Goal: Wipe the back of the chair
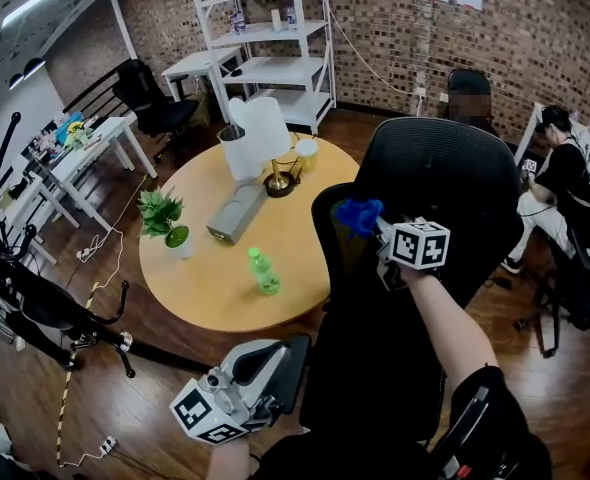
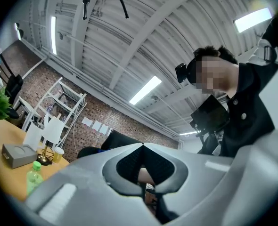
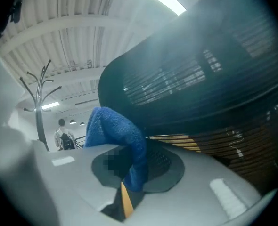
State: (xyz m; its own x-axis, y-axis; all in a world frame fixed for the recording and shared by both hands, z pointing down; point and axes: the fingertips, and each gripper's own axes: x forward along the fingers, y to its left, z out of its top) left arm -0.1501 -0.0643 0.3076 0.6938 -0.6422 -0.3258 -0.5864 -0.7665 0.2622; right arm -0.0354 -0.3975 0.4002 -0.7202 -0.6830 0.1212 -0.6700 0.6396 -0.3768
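Observation:
A black mesh office chair (image 1: 430,208) stands in front of me, its back (image 3: 195,84) filling the right gripper view. My right gripper (image 1: 367,230) is shut on a blue cloth (image 1: 358,214), held against the left edge of the chair back. The blue cloth (image 3: 122,140) bunches up out of the closed jaws. Low at the left, my left gripper (image 1: 280,368) is shut with nothing in it, beside the chair's base and tilted up toward the ceiling.
A round wooden table (image 1: 240,243) stands just beyond the chair with a green bottle (image 1: 264,271), a potted plant (image 1: 163,218), a tissue box (image 1: 235,211) and a lamp (image 1: 260,138). A person (image 1: 565,183) sits at the right. White shelves (image 1: 270,38) stand at the back.

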